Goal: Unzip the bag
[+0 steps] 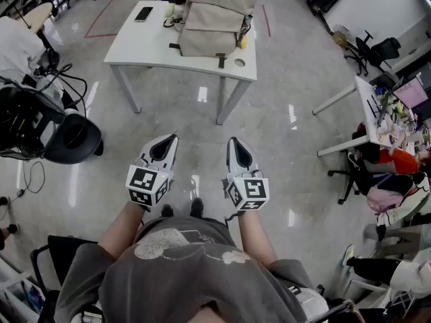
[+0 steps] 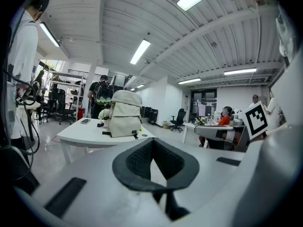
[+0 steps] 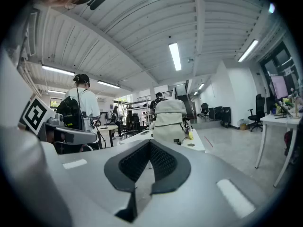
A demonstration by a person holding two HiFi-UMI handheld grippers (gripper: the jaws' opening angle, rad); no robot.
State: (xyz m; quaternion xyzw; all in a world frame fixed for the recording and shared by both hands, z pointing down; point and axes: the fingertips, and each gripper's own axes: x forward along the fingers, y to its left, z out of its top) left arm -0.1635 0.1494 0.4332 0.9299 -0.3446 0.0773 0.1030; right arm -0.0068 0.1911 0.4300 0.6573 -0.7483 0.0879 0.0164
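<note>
Over on the white table across the floor, the beige bag sat upright, well apart from both grippers. Left gripper and right gripper were both clenched tight on nothing, held side by side in front of the person.

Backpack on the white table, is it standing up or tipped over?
Upright: the backpack stands on its base on the table, flap on top.

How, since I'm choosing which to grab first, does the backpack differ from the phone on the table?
The backpack is beige, the phone dark. The backpack is bulky, the phone thin. The backpack stands upright, the phone lies flat. Both rest on the white table.
</note>
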